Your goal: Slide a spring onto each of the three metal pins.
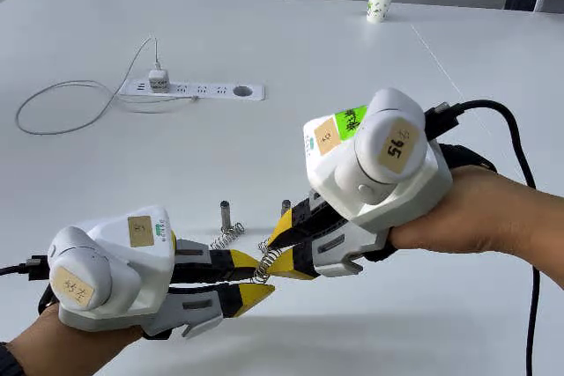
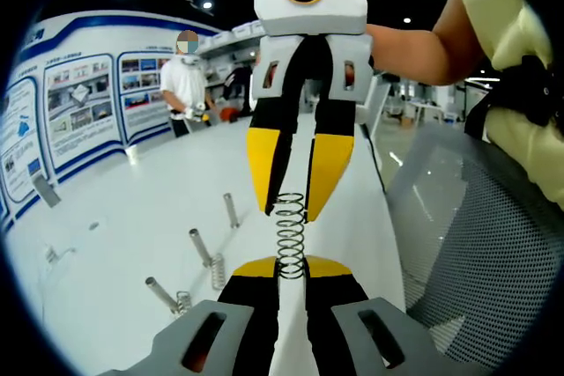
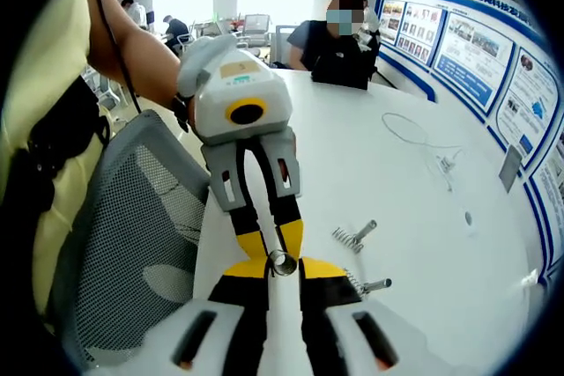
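- Small silver coiled-wire spring: v. light and springy. It will likely buckle or ping away if squeezed hard, and the round wire is prob. slippery against smooth tips.
- Best hold (my judgement): pinch across the coils near one end w/ light pressure. That leaves the other end open and free to go over a pin top. A mid-body pinch would likely crush the coils, and a tip-only pinch would let it pivot.
- Where it is: in the air above the white surface, bridging the two tools' tips, just in front of the pins.
- Left tool: yellow-tipped jaws are drawn in to spring width, clamped on the near end of the spring as its own view shows it.
- Right tool: jaws are likewise pinched on the opposite end. In its own view the spring shows end-on, w/ the open bore facing the camera.
- Three short grey metal pins stand upright in a row on the surface. Two more springs sit at the bases of two of them; can't tell if threaded on or just leaning. The third pin looks bare.
- Pose, left: the left hand is low, close to the surface. Its tool lies roughly level, pointing right and slightly away.
- Pose, right: the right hand is higher. Its tool is angled down and to the left, so its tips meet the left tool's tips nose to nose.
- Both tools on one spring looks like a handover or re-grip. One must let go before the bore can be lined up over a pin.
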Demonstrator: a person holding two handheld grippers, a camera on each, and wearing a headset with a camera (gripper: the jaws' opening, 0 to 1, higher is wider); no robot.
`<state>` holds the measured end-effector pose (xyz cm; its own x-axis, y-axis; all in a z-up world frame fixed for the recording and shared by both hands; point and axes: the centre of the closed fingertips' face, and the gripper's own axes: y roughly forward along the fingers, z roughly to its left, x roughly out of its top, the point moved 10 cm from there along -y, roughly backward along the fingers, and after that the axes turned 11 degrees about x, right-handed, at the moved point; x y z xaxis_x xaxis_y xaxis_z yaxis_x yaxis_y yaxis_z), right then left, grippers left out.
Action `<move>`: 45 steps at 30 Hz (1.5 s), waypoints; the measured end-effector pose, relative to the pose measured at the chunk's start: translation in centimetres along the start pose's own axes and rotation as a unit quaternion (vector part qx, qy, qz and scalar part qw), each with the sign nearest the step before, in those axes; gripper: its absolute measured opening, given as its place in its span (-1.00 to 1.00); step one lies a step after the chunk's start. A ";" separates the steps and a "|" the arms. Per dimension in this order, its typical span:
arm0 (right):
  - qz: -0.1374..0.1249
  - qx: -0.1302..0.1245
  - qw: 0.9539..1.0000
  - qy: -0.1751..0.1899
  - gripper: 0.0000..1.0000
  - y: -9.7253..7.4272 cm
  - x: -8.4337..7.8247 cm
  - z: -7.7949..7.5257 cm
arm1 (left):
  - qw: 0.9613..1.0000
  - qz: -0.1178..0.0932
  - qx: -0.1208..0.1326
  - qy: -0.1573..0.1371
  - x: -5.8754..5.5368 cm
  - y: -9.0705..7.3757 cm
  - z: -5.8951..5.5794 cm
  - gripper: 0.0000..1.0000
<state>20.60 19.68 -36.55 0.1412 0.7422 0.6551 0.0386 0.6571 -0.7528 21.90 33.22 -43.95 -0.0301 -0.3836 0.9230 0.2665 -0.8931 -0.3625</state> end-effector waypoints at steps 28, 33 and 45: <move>-0.059 -0.018 0.998 0.026 -0.77 -0.9 0.0 -0.2 | 0.999 -0.020 0.015 -0.038 0.2 0.0 0.3 -0.66; -0.062 -0.027 0.997 0.031 -0.77 -1.5 -0.2 -0.4 | 0.999 -0.014 0.024 -0.046 -0.3 -0.6 0.5 -0.54; -0.064 -0.068 0.994 0.053 -0.77 -4.2 -1.8 -1.4 | 0.995 -0.005 0.063 -0.071 -1.6 -2.7 1.6 -0.19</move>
<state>21.62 15.45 -34.68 0.2298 0.6315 0.7405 0.1945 0.7157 -0.6707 22.73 36.66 -44.28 0.1013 -0.3287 0.9390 0.3856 -0.8571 -0.3416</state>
